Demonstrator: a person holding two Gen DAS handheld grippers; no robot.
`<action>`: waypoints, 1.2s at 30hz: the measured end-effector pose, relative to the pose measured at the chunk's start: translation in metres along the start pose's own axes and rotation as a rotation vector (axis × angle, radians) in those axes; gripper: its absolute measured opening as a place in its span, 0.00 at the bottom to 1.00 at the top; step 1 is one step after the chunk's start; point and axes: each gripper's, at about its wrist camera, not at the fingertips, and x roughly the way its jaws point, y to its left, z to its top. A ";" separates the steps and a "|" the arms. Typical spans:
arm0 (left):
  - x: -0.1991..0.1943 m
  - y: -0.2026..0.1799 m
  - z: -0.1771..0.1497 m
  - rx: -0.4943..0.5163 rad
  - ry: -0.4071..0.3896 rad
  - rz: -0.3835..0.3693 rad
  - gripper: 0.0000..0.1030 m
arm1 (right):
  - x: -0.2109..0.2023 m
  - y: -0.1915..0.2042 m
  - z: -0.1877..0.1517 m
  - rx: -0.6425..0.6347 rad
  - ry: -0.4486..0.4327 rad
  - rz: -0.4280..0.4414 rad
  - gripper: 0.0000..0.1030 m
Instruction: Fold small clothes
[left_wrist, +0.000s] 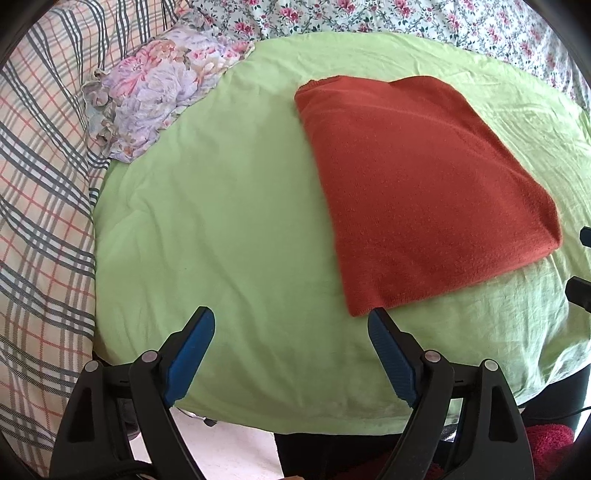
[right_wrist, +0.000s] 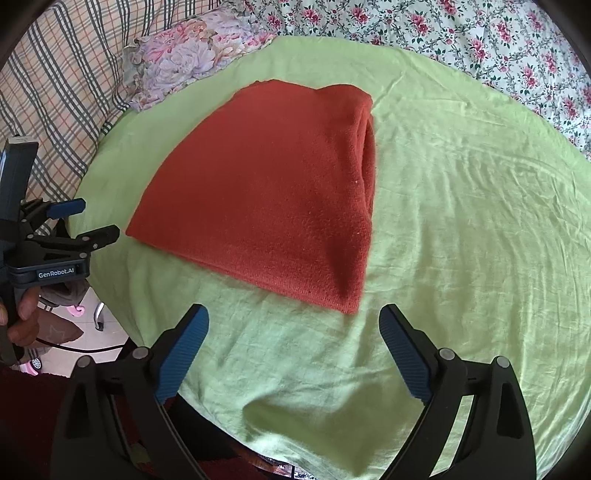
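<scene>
A rust-red knit garment (left_wrist: 417, 184) lies folded flat into a rough rectangle on a light green sheet (left_wrist: 229, 229). In the right wrist view the same garment (right_wrist: 273, 192) shows layered edges along its right side. My left gripper (left_wrist: 291, 325) hovers open near the garment's near-left corner with nothing between its blue pads. My right gripper (right_wrist: 293, 325) is open just short of the garment's near-right corner, and nothing is between its pads. The left gripper (right_wrist: 85, 218) also appears at the left edge of the right wrist view, held by a hand (right_wrist: 22, 317).
A floral pillow (left_wrist: 155, 92) lies at the green sheet's far left. Plaid bedding (left_wrist: 40, 206) runs along the left, and rose-print bedding (right_wrist: 480, 40) lies behind. The sheet's near edge drops to a pale floor (left_wrist: 229, 454). A dark red fabric (left_wrist: 546, 446) sits low at the right.
</scene>
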 end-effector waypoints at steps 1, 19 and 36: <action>0.000 0.000 0.000 0.001 -0.002 0.001 0.83 | 0.000 0.000 0.000 0.001 -0.001 0.000 0.91; -0.004 0.004 0.013 -0.034 -0.047 -0.005 0.85 | 0.002 0.010 0.019 -0.002 -0.043 0.003 0.93; -0.002 0.001 0.026 -0.035 -0.073 -0.013 0.87 | 0.014 0.004 0.037 -0.037 -0.033 -0.004 0.94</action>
